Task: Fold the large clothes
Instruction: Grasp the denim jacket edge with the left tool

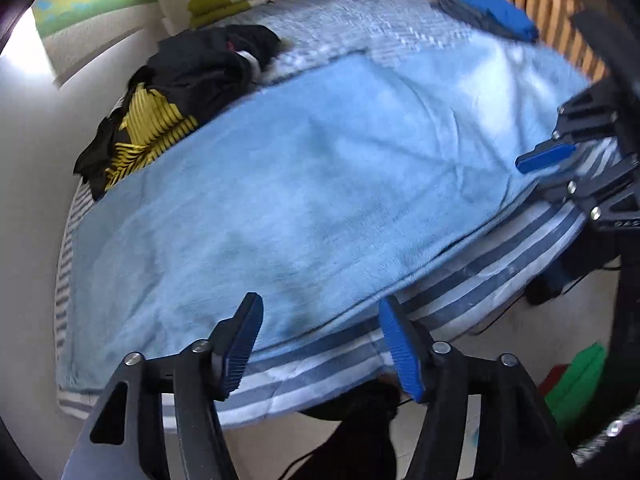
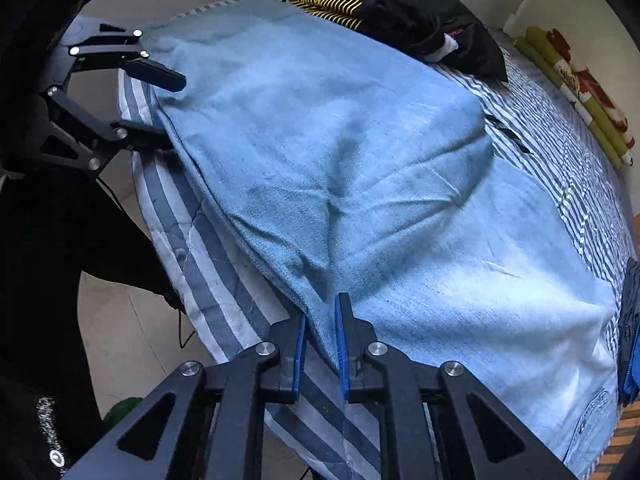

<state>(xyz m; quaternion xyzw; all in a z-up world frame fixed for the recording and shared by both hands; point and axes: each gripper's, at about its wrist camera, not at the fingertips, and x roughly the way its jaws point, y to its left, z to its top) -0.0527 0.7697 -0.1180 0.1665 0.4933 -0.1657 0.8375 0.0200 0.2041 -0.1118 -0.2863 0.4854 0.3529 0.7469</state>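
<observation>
Striped bed sheet [image 1: 460,280] under a plush, rectangular light blue blanket [image 1: 320,168], folded double along the bed's near edge. Left gripper [image 1: 320,344] gaping over that edge, nothing between the ribbed pads; right gripper [image 2: 322,344] narrowly parted astride the fold, not pinching. Best to press creases flat before regripping both near corners; crumpled black-and-yellow clothes [image 1: 160,100] at the far edge.

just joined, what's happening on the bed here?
A person with a gripper in each hand is working on a light blue towel spread over a striped bed sheet. Both grippers sit at the towel's near edge: the left gripper stands wide open over it, and the right gripper is narrowly open with the edge between its fingers, not clamped. A pile of dark clothes waits at the far side.
</observation>
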